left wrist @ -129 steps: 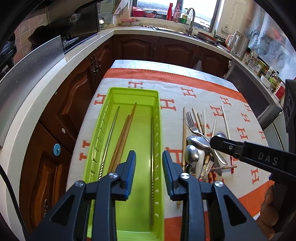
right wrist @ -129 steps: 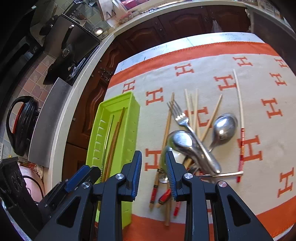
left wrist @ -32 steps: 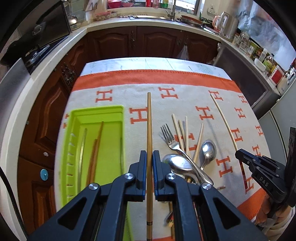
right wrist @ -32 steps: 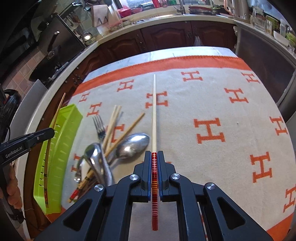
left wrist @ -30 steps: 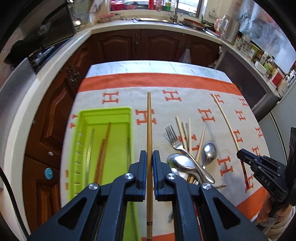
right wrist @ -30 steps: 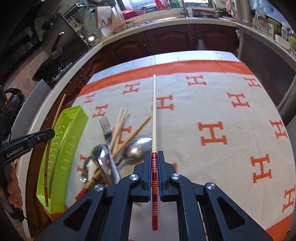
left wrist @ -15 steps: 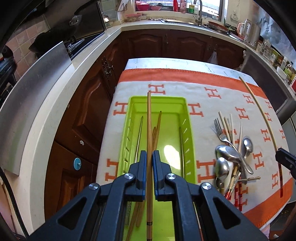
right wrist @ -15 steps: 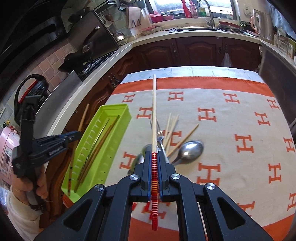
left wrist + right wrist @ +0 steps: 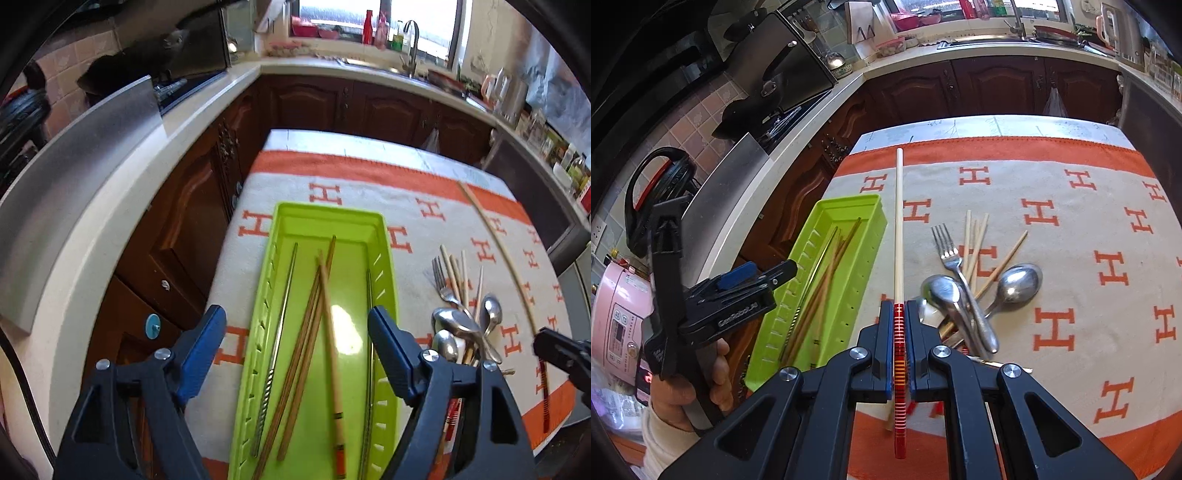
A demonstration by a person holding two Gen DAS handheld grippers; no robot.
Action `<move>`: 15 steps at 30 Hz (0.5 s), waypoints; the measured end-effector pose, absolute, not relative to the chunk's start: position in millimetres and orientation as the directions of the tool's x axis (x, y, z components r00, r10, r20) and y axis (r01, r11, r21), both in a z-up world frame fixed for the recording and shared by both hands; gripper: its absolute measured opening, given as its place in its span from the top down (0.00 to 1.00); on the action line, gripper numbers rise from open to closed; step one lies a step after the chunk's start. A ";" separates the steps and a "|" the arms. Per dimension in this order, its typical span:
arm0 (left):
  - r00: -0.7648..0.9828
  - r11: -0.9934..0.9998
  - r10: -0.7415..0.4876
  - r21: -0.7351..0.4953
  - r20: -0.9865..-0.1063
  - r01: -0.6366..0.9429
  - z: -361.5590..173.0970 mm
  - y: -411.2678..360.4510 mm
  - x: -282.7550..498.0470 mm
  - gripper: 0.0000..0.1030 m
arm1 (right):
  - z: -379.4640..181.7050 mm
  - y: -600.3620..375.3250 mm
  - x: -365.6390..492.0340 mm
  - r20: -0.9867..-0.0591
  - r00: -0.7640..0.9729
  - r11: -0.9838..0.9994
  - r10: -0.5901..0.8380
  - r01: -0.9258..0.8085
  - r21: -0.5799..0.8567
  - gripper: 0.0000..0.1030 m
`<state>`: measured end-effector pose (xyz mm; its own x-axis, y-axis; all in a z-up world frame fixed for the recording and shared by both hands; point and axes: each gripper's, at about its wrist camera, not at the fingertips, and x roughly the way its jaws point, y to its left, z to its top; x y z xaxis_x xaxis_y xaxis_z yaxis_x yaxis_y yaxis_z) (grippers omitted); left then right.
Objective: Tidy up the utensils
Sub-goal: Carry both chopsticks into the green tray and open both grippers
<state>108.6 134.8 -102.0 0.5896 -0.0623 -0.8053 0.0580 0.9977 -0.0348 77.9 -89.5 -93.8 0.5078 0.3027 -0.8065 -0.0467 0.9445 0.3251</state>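
Observation:
A lime green tray (image 9: 328, 215) lies on the left of the cloth with several chopsticks in it. My left gripper (image 9: 297, 328) hovers over the tray, its jaws opening and nothing between the pads. A wooden chopstick (image 9: 330, 332) rests slanted in the tray beneath them. My right gripper (image 9: 898, 314) is shut on a pale chopstick with a red banded end (image 9: 898, 221), held in the air just right of the tray (image 9: 846, 201). The left gripper (image 9: 753, 280) also shows there, held by a hand (image 9: 683, 391).
A heap of spoons (image 9: 1019, 280), a fork (image 9: 949, 254) and loose chopsticks (image 9: 975, 240) lies mid-table on the orange and beige cloth (image 9: 1071, 229). Dark wooden cabinets (image 9: 192, 206) and a pale counter (image 9: 110, 206) run close along the table's left edge.
The left gripper has opened and let the wooden chopstick fall into the tray. The right gripper has carried its red-ended chopstick leftward, closer to the tray.

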 end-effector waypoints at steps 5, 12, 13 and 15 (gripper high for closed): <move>0.629 0.999 -0.042 -0.053 -0.777 0.002 -86.4 150.0 90.7 0.12 | -97.1 -74.5 84.8 -0.817 0.468 0.927 0.336 -0.009 0.376 0.95; 0.582 0.993 -0.018 -0.082 -0.813 -0.084 -93.1 179.9 77.7 0.11 | -107.9 -41.5 93.5 -0.838 0.403 0.914 0.368 0.008 0.405 0.95; 0.579 0.992 -0.003 -0.076 -0.815 -0.101 -94.4 184.3 76.2 0.11 | -110.0 -37.2 95.0 -0.840 0.397 0.914 0.369 0.009 0.406 0.95; 0.577 0.989 0.021 -0.066 -0.817 -0.129 -95.0 193.2 72.9 0.11 | -114.0 -23.9 99.2 -0.843 0.384 0.910 0.377 0.015 0.414 0.95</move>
<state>72.9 193.2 -95.0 0.5766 0.0207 -0.8167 -0.1287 0.9895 -0.0658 99.2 -23.9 -114.0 0.3841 0.3772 -0.8427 0.0152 0.9100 0.4143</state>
